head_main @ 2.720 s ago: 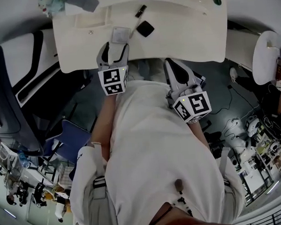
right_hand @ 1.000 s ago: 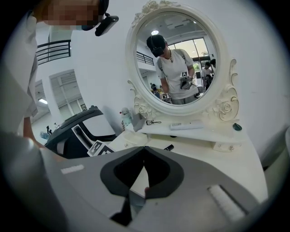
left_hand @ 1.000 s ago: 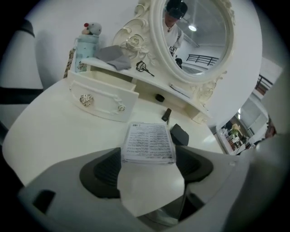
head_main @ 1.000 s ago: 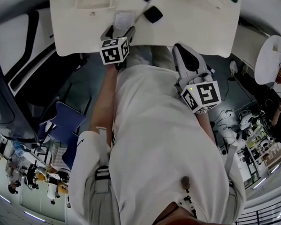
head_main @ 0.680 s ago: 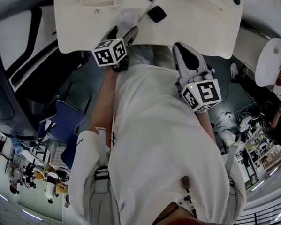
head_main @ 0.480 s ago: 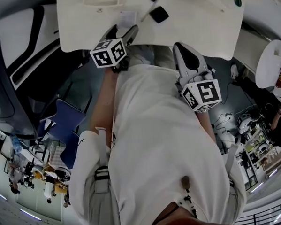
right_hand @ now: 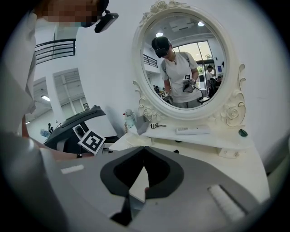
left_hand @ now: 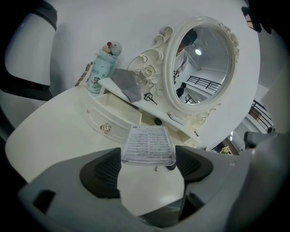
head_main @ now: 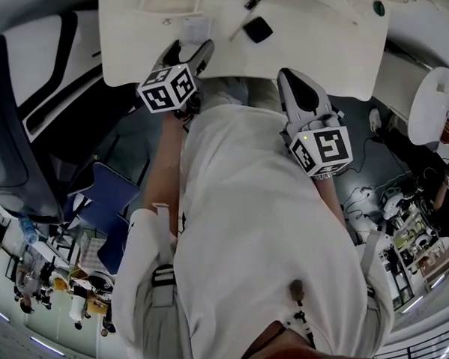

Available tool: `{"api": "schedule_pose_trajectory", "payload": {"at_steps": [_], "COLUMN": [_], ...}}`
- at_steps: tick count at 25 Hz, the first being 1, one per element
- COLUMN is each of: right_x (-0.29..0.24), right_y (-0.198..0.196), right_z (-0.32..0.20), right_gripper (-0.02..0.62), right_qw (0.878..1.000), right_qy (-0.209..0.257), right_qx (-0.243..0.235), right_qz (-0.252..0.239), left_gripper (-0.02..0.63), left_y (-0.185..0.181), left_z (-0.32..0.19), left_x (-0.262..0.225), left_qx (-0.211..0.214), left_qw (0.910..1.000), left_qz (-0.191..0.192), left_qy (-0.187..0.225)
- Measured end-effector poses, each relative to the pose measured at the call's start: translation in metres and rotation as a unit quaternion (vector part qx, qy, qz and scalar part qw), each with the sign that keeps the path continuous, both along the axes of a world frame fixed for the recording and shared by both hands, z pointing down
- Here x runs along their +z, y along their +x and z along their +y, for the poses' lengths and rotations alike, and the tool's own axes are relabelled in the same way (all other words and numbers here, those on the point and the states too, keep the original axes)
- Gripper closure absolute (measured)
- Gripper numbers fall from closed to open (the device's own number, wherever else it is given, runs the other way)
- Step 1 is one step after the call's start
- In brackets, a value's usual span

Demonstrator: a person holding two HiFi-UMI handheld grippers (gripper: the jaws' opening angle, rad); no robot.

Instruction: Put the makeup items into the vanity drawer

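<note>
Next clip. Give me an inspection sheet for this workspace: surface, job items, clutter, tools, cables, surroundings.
Surface: white vanity table with an oval mirror; its drawer stands open.
Job's things: clear flat case held in the left tool; black compact on the tabletop; eyelash curler on the shelf.
Clutter: teal cup and grey cloth on the shelf.
Tools: left tool shut on the case; right tool shut, nothing between its jaws.
Cables: what looks like a thin cable on the floor at the right.
Surroundings: blue chair; round white table.
</note>
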State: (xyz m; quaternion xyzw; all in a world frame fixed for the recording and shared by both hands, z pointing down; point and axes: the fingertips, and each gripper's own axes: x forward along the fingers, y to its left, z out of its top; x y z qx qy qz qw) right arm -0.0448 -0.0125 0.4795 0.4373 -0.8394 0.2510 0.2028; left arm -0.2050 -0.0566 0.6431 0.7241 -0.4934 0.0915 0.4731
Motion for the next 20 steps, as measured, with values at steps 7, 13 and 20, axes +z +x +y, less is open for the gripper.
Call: {"api": "schedule_pose_trajectory", "payload": {"at_steps": [7,13,20], "right_x": [-0.004,-0.007,-0.011], "right_y": [-0.009,-0.008,0.005], "right_z": [-0.007,-0.012,-0.018], "right_gripper": [0.588,0.588,0.588], "right_qw": [1.000,1.000,1.000], "right_qy": [0.007,0.015,0.023], "right_qx": [-0.006,0.000,0.020], "right_qz": [-0.007,-0.002,0.007], "left_gripper": [0.229,0.229,0.229], "left_y": [-0.005,-0.022,-0.052], "left_z": [-0.005,-0.026,-0.047], "left_x": [-0.020,-0.024,-0.018], "left_qx": [-0.007,-0.018,-0.032], "left_qw": [0.9996,0.9994,0.9977], "left_qz": [0.025,0.002,-0.050], "left_qy": [0.014,0.030,0.031]}}
